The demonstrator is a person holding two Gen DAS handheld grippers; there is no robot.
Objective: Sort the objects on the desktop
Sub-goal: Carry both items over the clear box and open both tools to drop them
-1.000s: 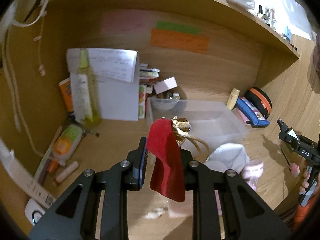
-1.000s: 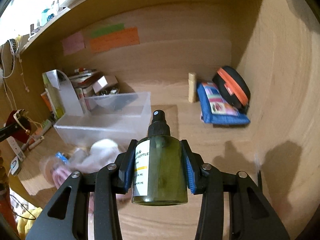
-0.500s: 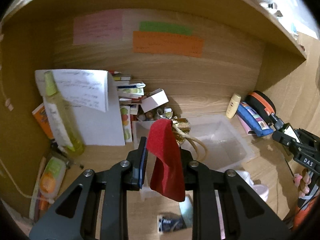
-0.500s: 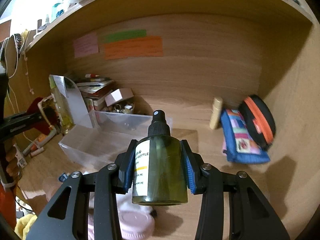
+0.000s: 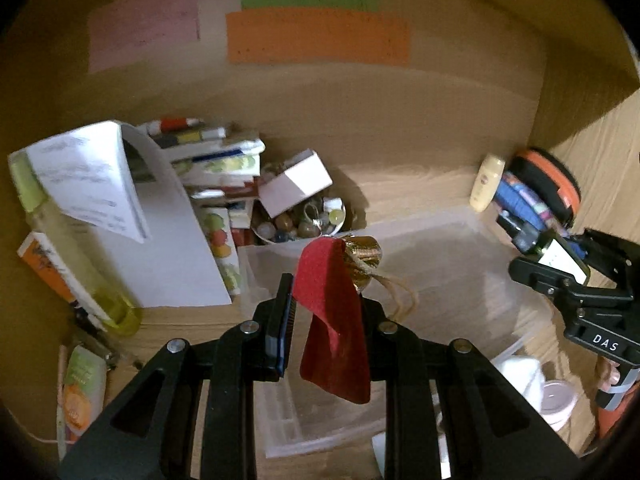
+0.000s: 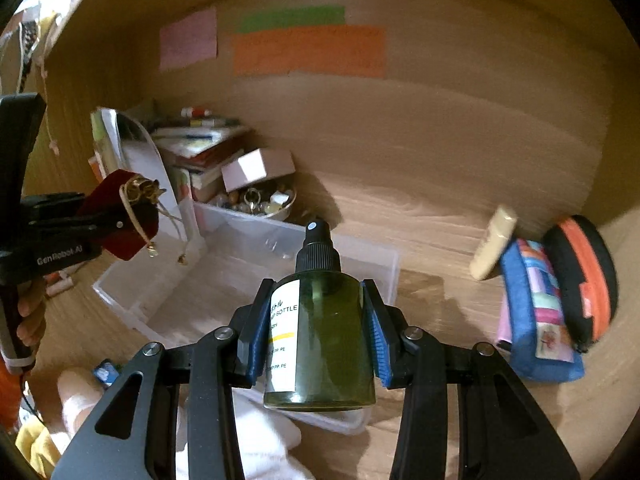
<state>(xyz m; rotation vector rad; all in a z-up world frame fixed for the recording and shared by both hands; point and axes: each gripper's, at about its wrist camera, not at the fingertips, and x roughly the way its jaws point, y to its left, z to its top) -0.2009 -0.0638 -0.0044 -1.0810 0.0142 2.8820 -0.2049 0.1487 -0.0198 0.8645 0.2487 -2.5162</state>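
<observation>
Bench of pale wood inside wooden alcove; we count three paper notes on back wall, pink, green, orange. One clear plastic bin sits mid-bench; one bowl of trinkets behind it. Left claw pinches red velvet pouch above bin. Right claw clamps green spray bottle, upright, over bin's near edge.

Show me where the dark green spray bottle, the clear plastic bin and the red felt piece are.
Dark green spray bottle (image 6: 332,344): right wrist view, on its glass body.
Clear plastic bin (image 6: 394,270): right wrist view, on its right rim.
Red felt piece (image 5: 332,320): left wrist view, on its middle.
</observation>
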